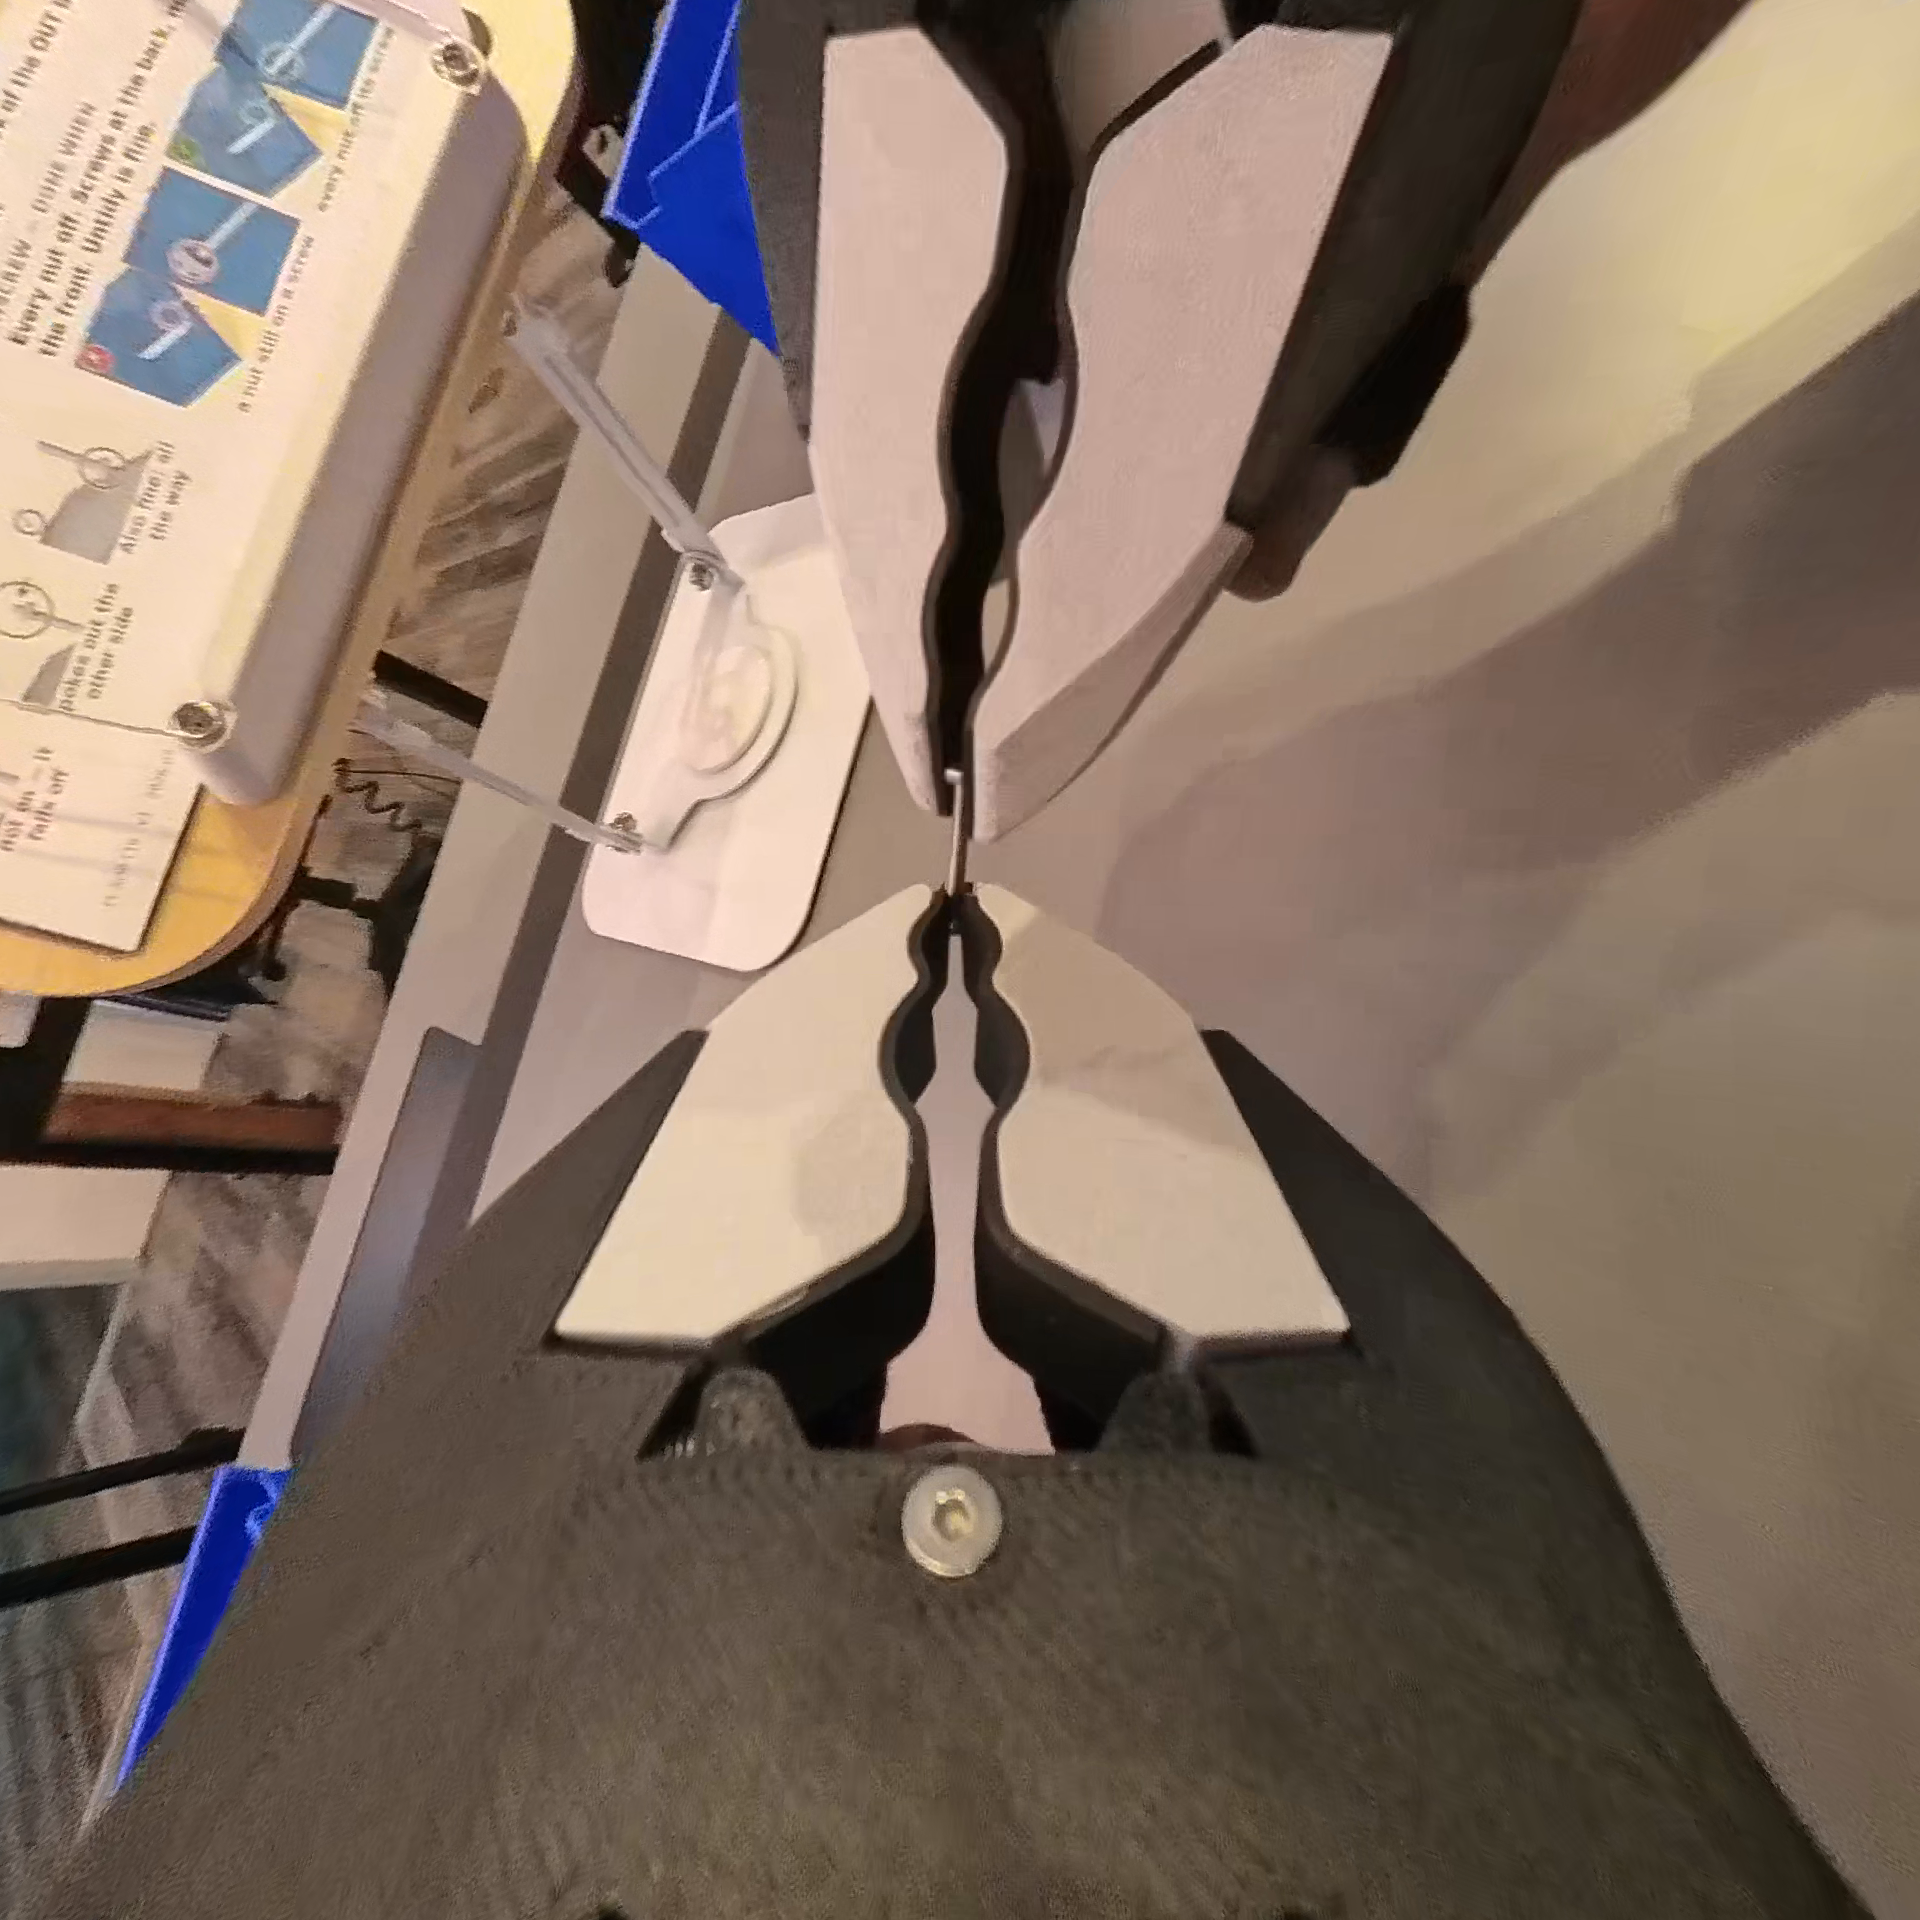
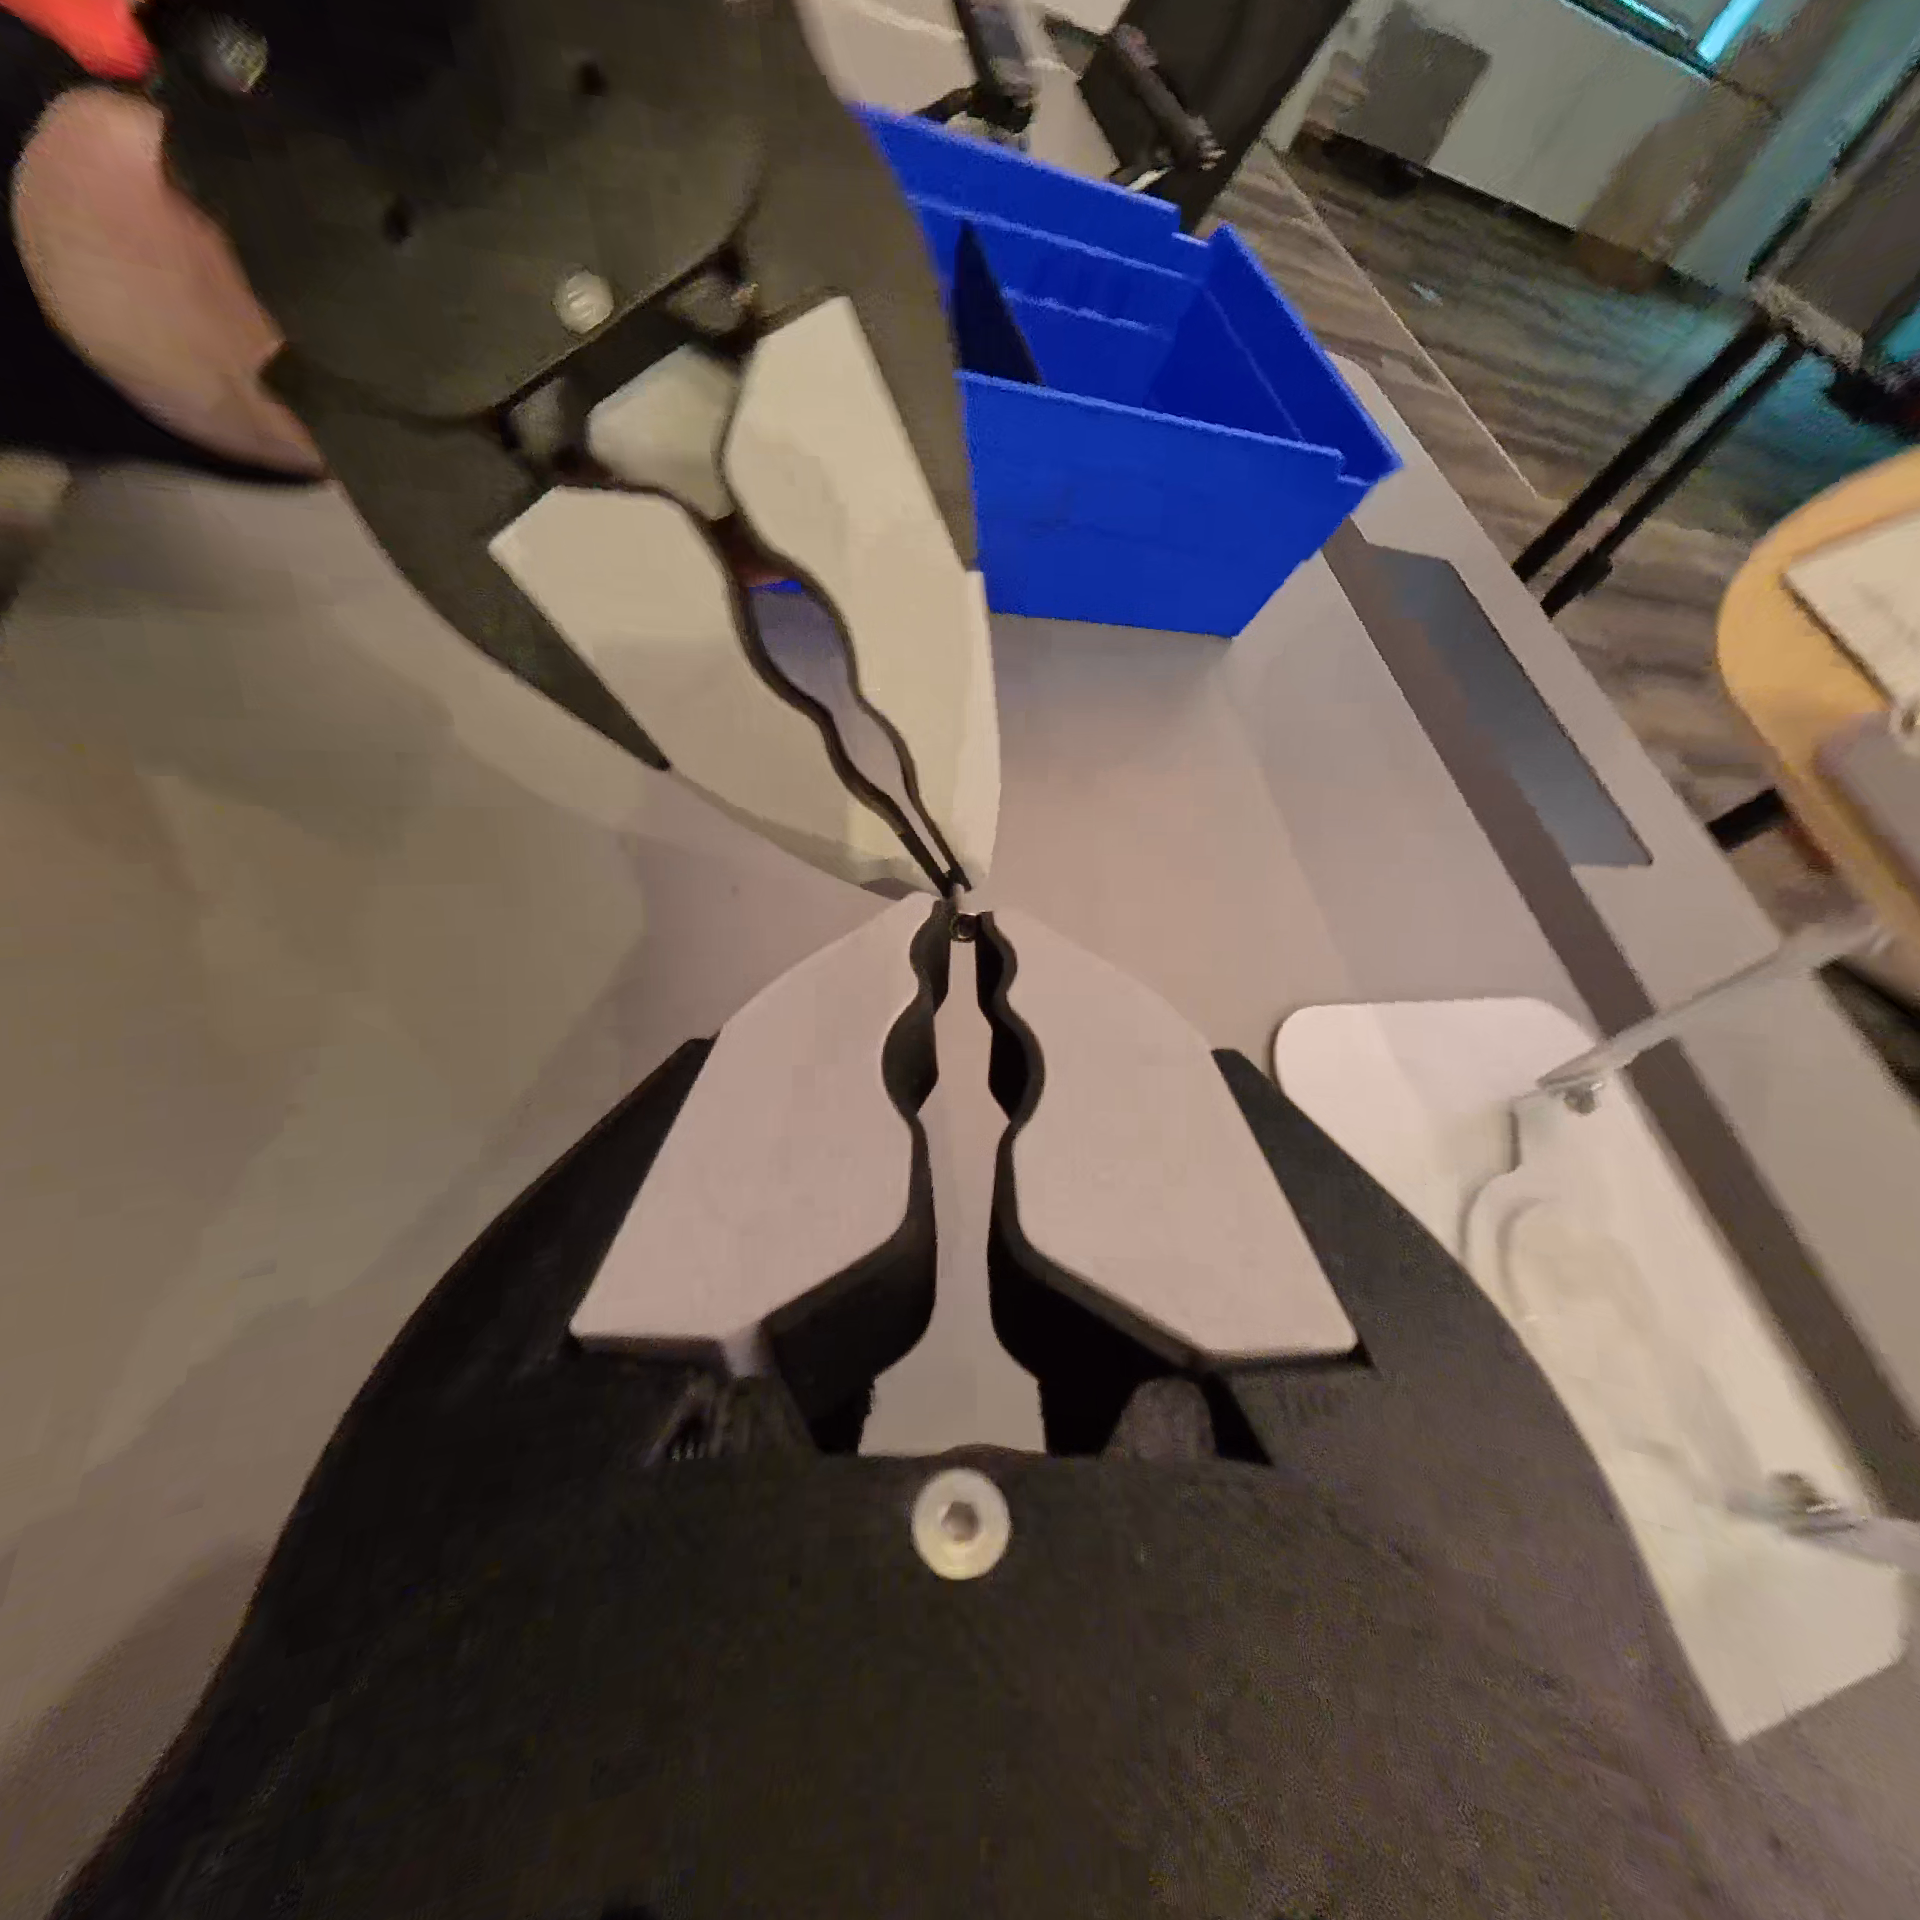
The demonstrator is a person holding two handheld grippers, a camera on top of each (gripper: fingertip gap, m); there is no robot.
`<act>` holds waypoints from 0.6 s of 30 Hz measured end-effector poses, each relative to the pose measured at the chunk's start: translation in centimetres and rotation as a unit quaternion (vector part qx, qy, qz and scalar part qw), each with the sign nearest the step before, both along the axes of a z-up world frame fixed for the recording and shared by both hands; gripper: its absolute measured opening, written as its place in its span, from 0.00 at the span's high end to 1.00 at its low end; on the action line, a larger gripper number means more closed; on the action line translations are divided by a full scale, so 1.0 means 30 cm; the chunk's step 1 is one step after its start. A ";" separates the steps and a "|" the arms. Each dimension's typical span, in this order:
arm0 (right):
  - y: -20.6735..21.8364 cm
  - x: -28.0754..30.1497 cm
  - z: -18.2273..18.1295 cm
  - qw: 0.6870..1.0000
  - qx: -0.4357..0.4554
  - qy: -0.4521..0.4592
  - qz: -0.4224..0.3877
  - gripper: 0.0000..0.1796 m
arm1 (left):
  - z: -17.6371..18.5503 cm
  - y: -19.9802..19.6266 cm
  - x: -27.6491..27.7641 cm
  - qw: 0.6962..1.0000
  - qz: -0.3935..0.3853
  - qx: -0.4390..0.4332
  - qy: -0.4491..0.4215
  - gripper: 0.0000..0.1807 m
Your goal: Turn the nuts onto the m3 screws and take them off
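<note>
In the left wrist view, a thin silver M3 screw spans the small gap between the two grippers, which meet tip to tip above the grey table. My right gripper comes from the top and is shut on the screw's head end. My left gripper is shut on the screw's other end, where a tiny dark nut barely shows. In the right wrist view, my right gripper is shut on a small ring-like metal piece, and my left gripper touches it from above, shut.
A blue divided bin stands behind the grippers. A white base plate carries a clear stand holding an instruction board. A person's hand holds the left gripper. The table edge runs at the right. The tips of both grippers are at nearly the same place.
</note>
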State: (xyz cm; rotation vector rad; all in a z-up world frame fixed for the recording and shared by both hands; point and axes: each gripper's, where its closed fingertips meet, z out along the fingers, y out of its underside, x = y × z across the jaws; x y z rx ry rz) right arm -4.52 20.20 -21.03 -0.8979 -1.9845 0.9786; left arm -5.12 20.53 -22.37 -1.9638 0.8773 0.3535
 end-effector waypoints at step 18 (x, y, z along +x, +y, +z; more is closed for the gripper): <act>-0.001 0.000 0.023 0.996 -0.073 0.028 -0.037 0.87 | 0.005 0.013 -0.014 0.999 0.016 0.015 0.034 0.99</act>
